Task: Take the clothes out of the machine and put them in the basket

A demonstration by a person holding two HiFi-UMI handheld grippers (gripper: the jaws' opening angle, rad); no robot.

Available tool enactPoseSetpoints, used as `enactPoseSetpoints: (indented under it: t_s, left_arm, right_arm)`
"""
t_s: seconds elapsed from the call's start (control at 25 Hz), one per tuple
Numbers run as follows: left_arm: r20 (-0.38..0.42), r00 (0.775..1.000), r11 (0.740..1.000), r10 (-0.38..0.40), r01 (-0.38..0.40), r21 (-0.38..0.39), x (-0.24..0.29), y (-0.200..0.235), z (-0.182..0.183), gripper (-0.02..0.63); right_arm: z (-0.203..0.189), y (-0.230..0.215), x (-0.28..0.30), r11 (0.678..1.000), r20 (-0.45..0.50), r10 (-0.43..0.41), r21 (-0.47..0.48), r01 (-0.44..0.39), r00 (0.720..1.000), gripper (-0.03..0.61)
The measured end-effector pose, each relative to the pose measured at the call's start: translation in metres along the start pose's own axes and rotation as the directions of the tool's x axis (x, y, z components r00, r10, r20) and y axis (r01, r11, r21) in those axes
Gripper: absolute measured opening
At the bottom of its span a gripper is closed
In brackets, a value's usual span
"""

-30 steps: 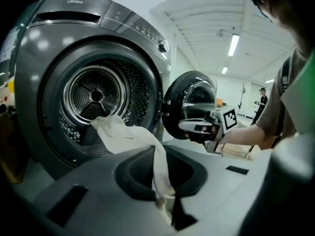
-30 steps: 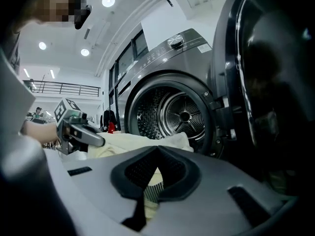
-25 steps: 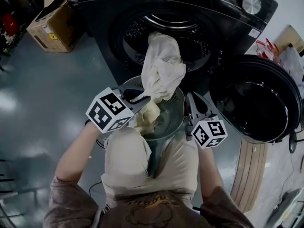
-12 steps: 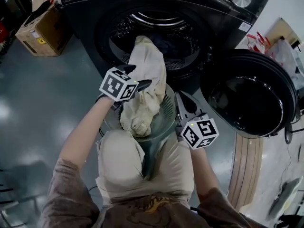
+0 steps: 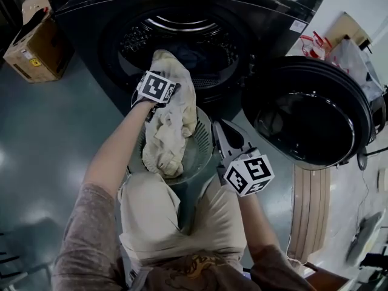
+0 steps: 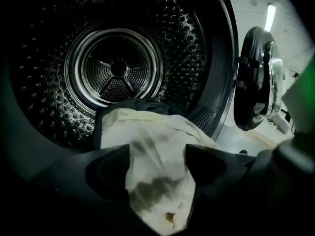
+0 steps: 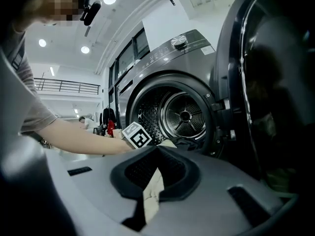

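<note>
Since a second ago the left gripper has gone from beside the basket to the far side, at the drum mouth. Its jaws have just been opening. They now stand spread, with the cream cloth lying loose between them, not pinched. That cloth has sunk meanwhile: its near end is heaped in the basket, while its far end drapes over the drum lip.

By my reading this piece is about half moved. Most of its length is out of the drum, but it is not wholly in the basket. Left to do: pull the far end clear, then fetch the dark garment lying behind it in the drum. Whether more is in there I cannot tell.

Right of the basket, the right gripper hovers with its jaws pressed together at the tips, just at the basket's right rim. No view settles whether it nips that rim. Farther right the door hangs wide open.

Only the head view shows the basket and the heap in it. Only the left gripper view looks deep into the drum, to the holed wall, the back hub and the dark garment. The right gripper view alone gives the side look: the person's forearm reaching to the mouth, and a strip of cream seen through the gap behind its own closed tips.
</note>
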State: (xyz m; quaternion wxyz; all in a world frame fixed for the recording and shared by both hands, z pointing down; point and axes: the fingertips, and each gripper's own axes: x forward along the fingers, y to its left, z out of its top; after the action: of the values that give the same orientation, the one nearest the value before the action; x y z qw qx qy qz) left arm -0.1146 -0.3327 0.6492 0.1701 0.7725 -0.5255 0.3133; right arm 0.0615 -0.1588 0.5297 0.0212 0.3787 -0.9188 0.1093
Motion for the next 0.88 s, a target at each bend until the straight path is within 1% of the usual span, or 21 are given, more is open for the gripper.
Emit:
enactPoseSetpoints:
  t_s: [0.12,0.16,0.2,0.24,0.32,0.52,0.68,0.76,0.88]
  left_arm:
    - [-0.014,0.996,0.994,0.09,-0.089,0.056,0.001,0.008,-0.004,0.238]
    - [-0.014,0.996,0.994,0.093,-0.091,0.065,0.0,0.008,-0.005,0.116]
    - [-0.012,0.997,0.996,0.076,-0.075,0.056,0.0,0.005,-0.006,0.059]
    - [-0.006,0.999,0.998,0.049,-0.048,0.034,0.0,0.0,-0.008,0.028]
    - [0.008,1.0,1.0,0.01,-0.01,0.01,-0.004,-0.008,-0.012,0.025]
    - [0.047,0.996,0.997,-0.071,0.07,0.014,-0.041,-0.032,-0.023,0.025]
    - [0.055,0.988,0.989,-0.144,0.142,0.028,-0.082,-0.06,-0.036,0.025]
    - [0.045,0.98,0.981,-0.193,0.192,0.026,-0.1,-0.075,-0.044,0.025]
    - [0.001,0.958,0.957,-0.287,0.286,0.034,-0.121,-0.1,-0.061,0.028]
  right_arm:
    - [0.0,-0.003,-0.003,1.0,-0.003,-0.008,-0.005,0.008,1.0,-0.002]
    - [0.0,-0.004,-0.003,1.0,-0.003,-0.009,-0.007,0.009,1.0,-0.002]
    - [0.001,-0.004,-0.004,1.0,-0.002,-0.01,-0.009,0.01,1.0,-0.002]
    - [0.001,-0.005,-0.004,1.0,-0.002,-0.01,-0.011,0.01,1.0,-0.002]
    - [0.001,-0.005,-0.005,1.0,-0.001,-0.009,-0.011,0.009,1.0,-0.002]
    - [0.002,-0.006,-0.006,1.0,0.009,-0.007,-0.002,0.007,1.0,-0.002]
    - [0.002,-0.005,-0.003,1.0,0.011,0.008,-0.003,-0.008,1.0,-0.002]
    - [0.001,-0.004,-0.002,1.0,0.011,0.016,-0.002,-0.016,1.0,-0.002]
    - [0.0,-0.003,0.001,1.0,0.009,0.024,-0.002,-0.024,1.0,-0.002]
